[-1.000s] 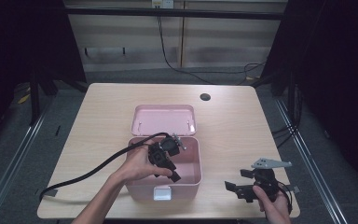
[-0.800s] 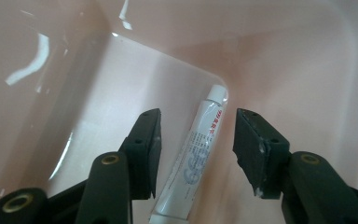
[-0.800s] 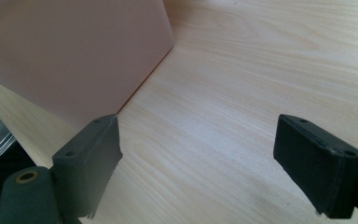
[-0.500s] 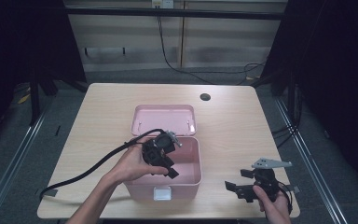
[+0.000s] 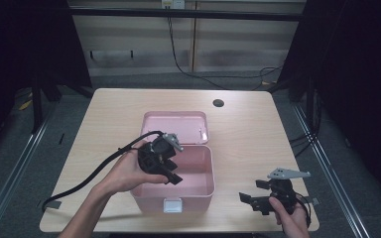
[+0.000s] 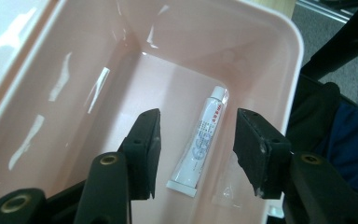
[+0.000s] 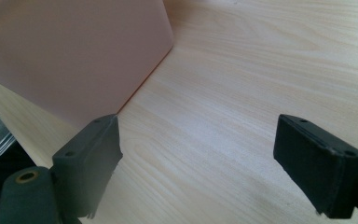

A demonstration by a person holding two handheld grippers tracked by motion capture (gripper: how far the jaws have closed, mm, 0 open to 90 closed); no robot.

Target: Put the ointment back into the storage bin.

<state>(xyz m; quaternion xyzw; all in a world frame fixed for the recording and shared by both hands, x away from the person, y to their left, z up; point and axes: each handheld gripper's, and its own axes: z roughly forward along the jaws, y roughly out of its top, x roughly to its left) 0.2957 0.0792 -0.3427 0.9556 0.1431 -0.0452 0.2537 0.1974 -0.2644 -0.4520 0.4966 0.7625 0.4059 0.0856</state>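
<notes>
Your left claw point(image 6: 196, 154) hangs open and empty above the box point(image 5: 201, 191), its jaws having just widened, the tube point(image 6: 200, 142) lying free between the box walls. Your right claw point(image 7: 200, 172) gapes empty over bare surface point(image 7: 242, 88) beside the box.

1. Box point(image 5: 198, 191): pale pink, glossy; lid point(image 5: 176, 126) same pink.
2. Tube point(image 6: 200, 140) inside: white, blue and red print, white cap at 12 o'clock.
3. Left tongs point(image 6: 198, 151), right tongs point(image 7: 214, 163): black.
4. Worktop point(image 5: 258, 129): light wood grain, dark round hole point(image 5: 218, 103) at 1 o'clock.
</notes>
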